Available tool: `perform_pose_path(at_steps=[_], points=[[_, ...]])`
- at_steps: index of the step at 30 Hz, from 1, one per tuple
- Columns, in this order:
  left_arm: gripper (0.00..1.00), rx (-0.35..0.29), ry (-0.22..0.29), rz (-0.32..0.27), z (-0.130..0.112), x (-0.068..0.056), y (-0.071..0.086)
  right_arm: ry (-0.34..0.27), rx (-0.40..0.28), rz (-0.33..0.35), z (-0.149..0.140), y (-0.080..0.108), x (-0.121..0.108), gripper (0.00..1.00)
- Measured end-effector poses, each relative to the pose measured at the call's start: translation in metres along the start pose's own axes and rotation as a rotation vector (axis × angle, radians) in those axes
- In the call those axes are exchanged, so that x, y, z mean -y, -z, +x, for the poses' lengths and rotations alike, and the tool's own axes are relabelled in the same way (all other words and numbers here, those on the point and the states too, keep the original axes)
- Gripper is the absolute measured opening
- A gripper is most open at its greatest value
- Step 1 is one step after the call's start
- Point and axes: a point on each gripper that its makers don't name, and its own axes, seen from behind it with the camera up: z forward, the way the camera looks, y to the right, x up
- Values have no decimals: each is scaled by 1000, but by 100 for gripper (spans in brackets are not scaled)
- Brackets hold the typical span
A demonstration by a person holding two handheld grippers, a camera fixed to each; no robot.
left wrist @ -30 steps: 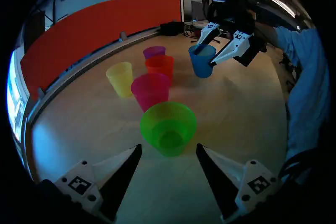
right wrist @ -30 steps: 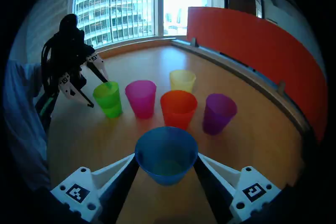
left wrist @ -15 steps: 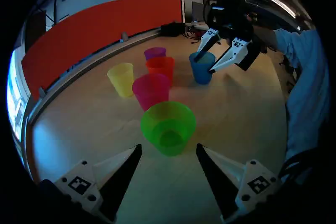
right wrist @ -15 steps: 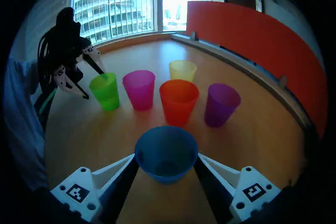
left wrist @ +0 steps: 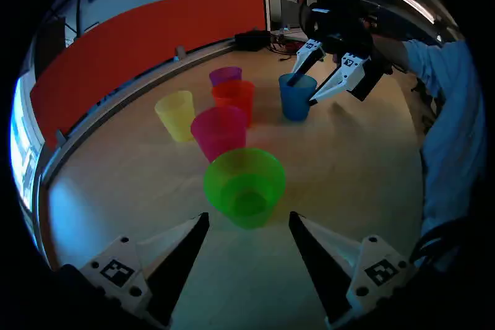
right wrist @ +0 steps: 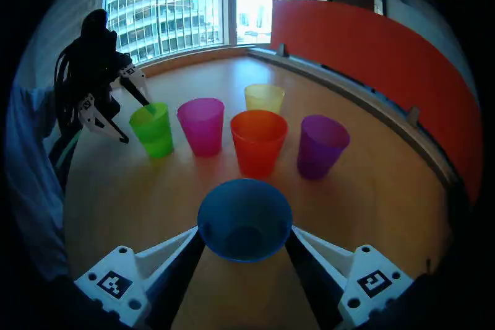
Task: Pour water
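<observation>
Fingers of L claw [left wrist: 247, 214] sit nearest in left gripper view, spread wide & gripping nothing. Green cup [left wrist: 244, 187] stands upright on table [left wrist: 346, 163] just ahead, btwn the two tips w/ a sliver of wood showing each side. Its bottom looks darker; can't tell if that's water. Just beyond it is pink cup [left wrist: 219, 132]. Yellow cup [left wrist: 175, 113] is farther & to the left, orange cup [left wrist: 234, 98] is behind pink, and purple cup [left wrist: 225, 75] is just behind orange. All upright, mouths up. To the right of orange, a bit apart, blue cup [left wrist: 296, 96] stands on the table w/ R claw [right wrist: 244, 233] around it. That claw is held from the far right by a person in a pale blue sleeve [left wrist: 451, 125]. Red wall [left wrist: 142, 33] runs along the far left edge of the table.

Right gripper view, near to far: R claw is clenched on blue cup, a finger pressed to each side, cup upright. Inside looks dark blue; water level not readable. Beyond: orange in the middle, pink to its left, purple to its right, yellow farthest. Green is far left, a small gap from pink. One L claw finger is at green's rim, the other off to its left, not closed on it. Windows [right wrist: 167, 8] at the back.
</observation>
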Motion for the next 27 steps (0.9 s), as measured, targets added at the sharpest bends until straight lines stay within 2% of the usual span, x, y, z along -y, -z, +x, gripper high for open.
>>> perform_pose_path(at_steps=[3,11,20,27], points=[[96,0,3,-1,0,0,1,0,5,3,-2,1,2,100],[96,-7,18,27,-2,5,10,3,16,-18,-11,9,1,100],[96,-46,69,94,0,18,28,-18,-14,-67,-20,31,-3,100],[96,-84,93,152,4,27,49,-37,-55,-104,-22,55,-4,100]])
